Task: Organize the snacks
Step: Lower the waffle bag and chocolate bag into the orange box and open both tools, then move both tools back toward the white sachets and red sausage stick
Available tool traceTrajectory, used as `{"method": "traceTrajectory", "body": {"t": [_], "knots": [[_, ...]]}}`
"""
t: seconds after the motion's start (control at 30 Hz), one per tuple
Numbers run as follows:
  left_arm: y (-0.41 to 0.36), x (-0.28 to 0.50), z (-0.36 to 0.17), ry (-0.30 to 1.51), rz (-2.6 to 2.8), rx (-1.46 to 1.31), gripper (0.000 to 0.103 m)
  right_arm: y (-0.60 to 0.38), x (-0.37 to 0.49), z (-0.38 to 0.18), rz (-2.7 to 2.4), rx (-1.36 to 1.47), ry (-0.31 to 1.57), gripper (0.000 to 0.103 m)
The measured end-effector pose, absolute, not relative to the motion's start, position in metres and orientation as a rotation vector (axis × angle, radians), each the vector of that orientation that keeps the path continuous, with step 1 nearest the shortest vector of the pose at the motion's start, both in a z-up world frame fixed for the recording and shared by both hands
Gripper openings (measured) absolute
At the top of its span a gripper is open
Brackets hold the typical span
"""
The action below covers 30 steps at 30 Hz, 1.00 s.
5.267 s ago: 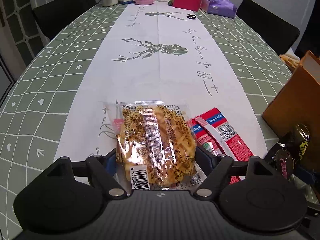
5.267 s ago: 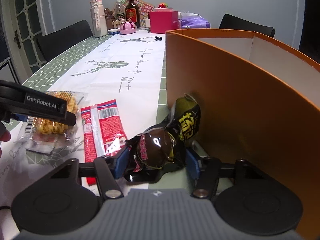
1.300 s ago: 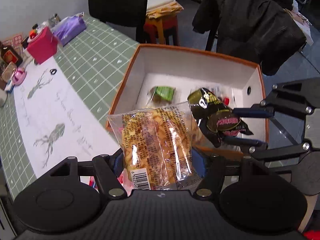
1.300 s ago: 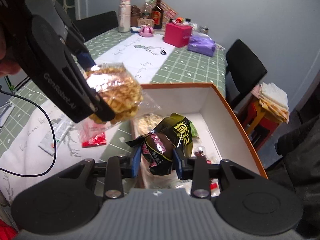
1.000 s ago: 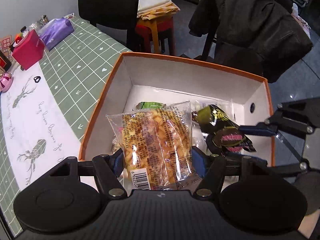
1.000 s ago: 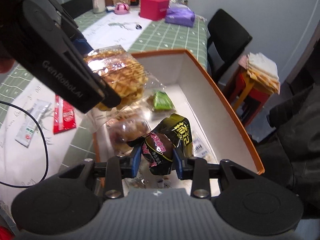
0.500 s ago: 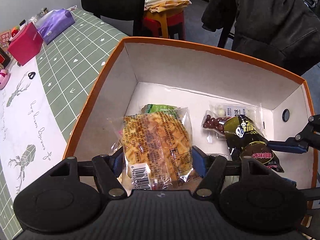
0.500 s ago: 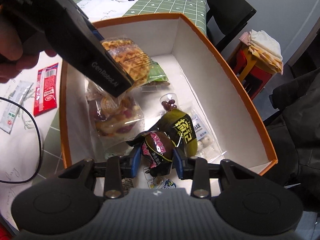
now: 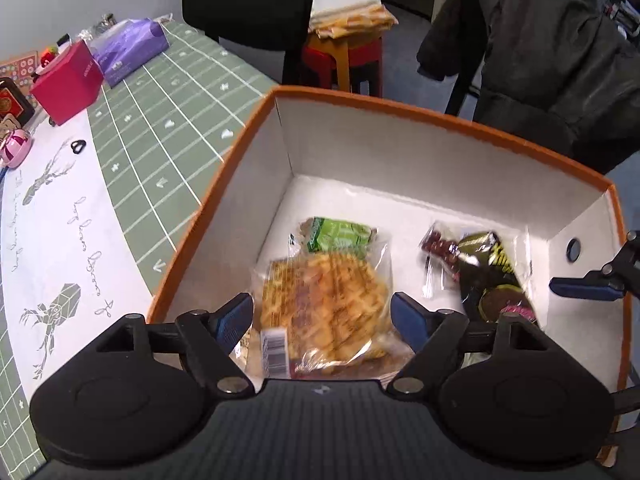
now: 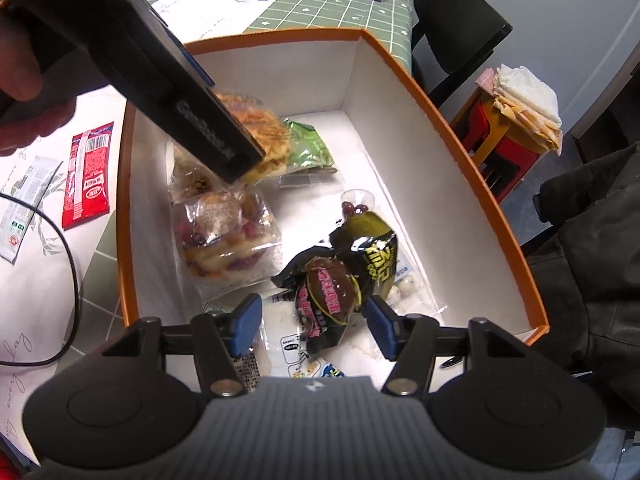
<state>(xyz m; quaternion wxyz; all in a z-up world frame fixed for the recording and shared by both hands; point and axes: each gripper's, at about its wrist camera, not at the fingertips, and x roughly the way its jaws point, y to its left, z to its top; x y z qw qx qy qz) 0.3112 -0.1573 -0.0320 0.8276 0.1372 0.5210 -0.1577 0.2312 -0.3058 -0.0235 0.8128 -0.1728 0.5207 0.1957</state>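
While the orange box (image 9: pixel 420 114) sits on the green grid tablecloth (image 9: pixel 168 92), both grippers' jaws have just been spreading, left gripper (image 9: pixel 322 320) off the waffle packet (image 9: pixel 324 300), right gripper (image 10: pixel 312 322) off the blurred dark snack bag (image 10: pixel 340 280).

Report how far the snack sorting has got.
Done: several packets already lie in the orange box, among them a green packet. In hand: both jaws have just been opening; the left gripper lets go of the waffle packet and the right gripper of the black packet, both over the box. Left: the red sachet and a pale sachet on the table.
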Motion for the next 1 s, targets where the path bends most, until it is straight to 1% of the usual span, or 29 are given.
{"method": "traceTrajectory", "body": {"t": [0.1, 0.23, 0.43, 0.53, 0.67, 0.77, 0.9, 1.0], "knots": [[-0.157, 0.310, -0.024, 1.098, -0.337, 0.301, 0.092, -0.304, 0.231, -0.019, 0.413, -0.364, 1.103, 0.062], [-0.153, 0.304, -0.019, 1.101, -0.326, 0.337, 0.092, -0.298, 0.226, -0.012, 0.421, -0.372, 1.087, 0.063], [-0.135, 0.290, -0.007, 1.124, -0.329, 0.297, 0.091, -0.290, 0.220, 0.001, 0.435, -0.378, 1.054, 0.064], [-0.129, 0.278, 0.000, 1.137, -0.343, 0.319, 0.091, -0.283, 0.214, 0.011, 0.455, -0.378, 1.038, 0.070], [-0.122, 0.258, 0.009, 1.174, -0.354, 0.349, 0.091, -0.269, 0.205, 0.024, 0.483, -0.409, 1.003, 0.072], [-0.112, 0.242, 0.014, 1.189, -0.365, 0.363, 0.091, -0.257, 0.195, 0.034, 0.508, -0.418, 0.968, 0.077], [-0.096, 0.221, 0.016, 1.200, -0.354, 0.411, 0.091, -0.241, 0.182, 0.039, 0.549, -0.420, 0.947, 0.078], [-0.079, 0.206, 0.013, 1.208, -0.335, 0.431, 0.087, -0.228, 0.173, 0.038, 0.581, -0.421, 0.939, 0.079]]}}
